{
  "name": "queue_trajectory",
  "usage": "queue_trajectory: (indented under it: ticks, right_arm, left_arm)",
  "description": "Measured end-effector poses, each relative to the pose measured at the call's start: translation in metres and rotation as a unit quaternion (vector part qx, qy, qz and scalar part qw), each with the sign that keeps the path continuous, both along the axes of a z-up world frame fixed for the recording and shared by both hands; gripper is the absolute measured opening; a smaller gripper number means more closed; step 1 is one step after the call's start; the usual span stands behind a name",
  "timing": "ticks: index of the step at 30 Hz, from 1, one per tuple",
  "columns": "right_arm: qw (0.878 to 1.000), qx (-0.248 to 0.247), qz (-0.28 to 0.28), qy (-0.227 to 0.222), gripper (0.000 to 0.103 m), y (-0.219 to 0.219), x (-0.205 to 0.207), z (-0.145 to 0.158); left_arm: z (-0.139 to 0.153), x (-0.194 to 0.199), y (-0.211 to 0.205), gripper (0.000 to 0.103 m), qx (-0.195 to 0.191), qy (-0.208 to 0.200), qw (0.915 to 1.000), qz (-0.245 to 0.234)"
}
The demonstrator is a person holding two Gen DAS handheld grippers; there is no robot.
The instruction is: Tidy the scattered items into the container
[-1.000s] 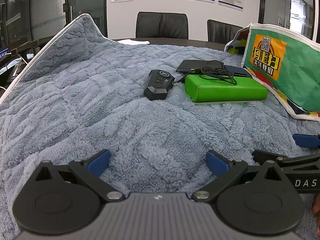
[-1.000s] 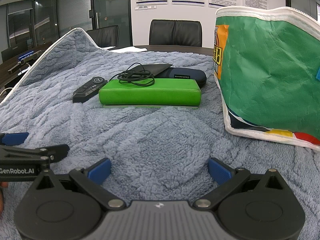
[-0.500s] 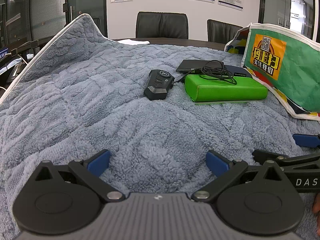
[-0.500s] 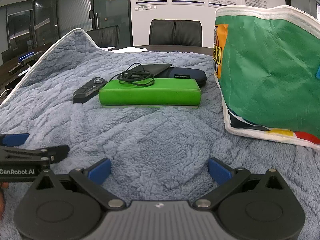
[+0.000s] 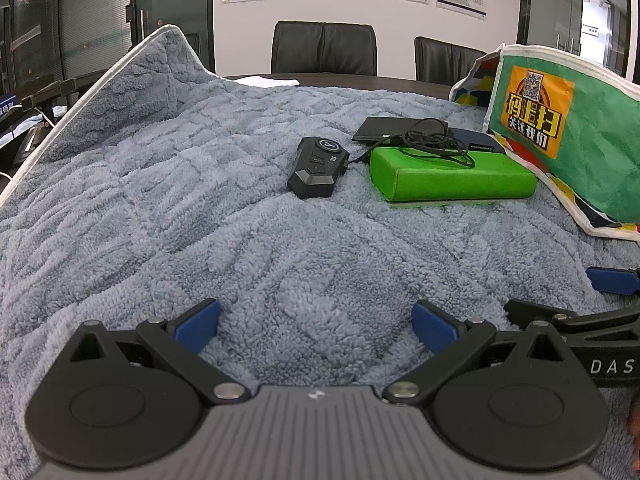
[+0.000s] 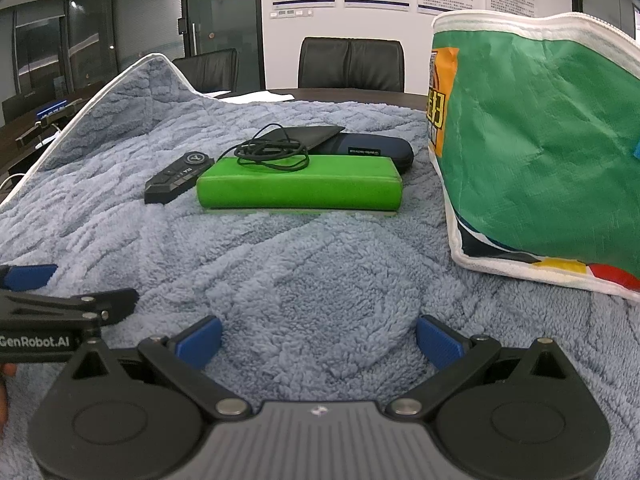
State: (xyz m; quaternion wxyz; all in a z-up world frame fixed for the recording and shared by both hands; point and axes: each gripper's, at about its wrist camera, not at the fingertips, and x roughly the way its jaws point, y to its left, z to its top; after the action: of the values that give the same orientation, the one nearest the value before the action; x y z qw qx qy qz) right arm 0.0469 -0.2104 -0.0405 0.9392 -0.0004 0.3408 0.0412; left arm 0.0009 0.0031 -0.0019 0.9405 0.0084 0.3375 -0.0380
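Note:
A green case lies on the grey-blue blanket with a coiled black cable on top. Left of it sits a black remote-like device. Behind it are a dark blue pouch and a flat black wallet. A green printed bag stands at the right. My left gripper and right gripper are both open, low over bare blanket, well short of the items.
Black office chairs stand behind a dark table. The blanket's white-trimmed corner rises at the back left. My right gripper shows at the left view's right edge; my left gripper shows at the right view's left edge.

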Motion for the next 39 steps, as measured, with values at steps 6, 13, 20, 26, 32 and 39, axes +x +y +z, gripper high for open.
queue_trajectory:
  ticks: [6, 13, 20, 26, 32, 39]
  right_arm:
    - [0.998, 0.008, 0.041, -0.04, 0.096, 0.0, 0.009, 0.027]
    - [0.992, -0.026, 0.076, -0.093, 0.093, 0.026, 0.079, 0.059]
    - [0.996, 0.032, 0.082, -0.009, 0.031, 0.025, 0.132, 0.047]
    - [0.978, 0.122, 0.165, -0.038, 0.003, 0.001, 0.065, 0.083]
    - [0.964, 0.139, 0.224, -0.026, 0.003, -0.045, -0.026, 0.082]
    - [0.982, 0.098, 0.159, 0.025, 0.05, -0.075, -0.055, 0.039]
  left_arm:
    - [0.015, 0.007, 0.01, 0.103, -0.009, -0.006, 0.9993, -0.036]
    - [0.046, 0.054, 0.028, 0.103, 0.03, -0.044, 0.9965, -0.064]
    - [0.038, 0.086, 0.03, 0.103, 0.03, -0.078, 0.9888, -0.124]
    - [0.032, 0.069, 0.028, 0.103, 0.009, -0.093, 0.9799, -0.176]
    - [0.045, -0.006, 0.019, 0.103, -0.006, -0.16, 0.9119, -0.378]
    - [0.025, -0.031, -0.027, 0.103, 0.064, -0.136, 0.8729, -0.464]
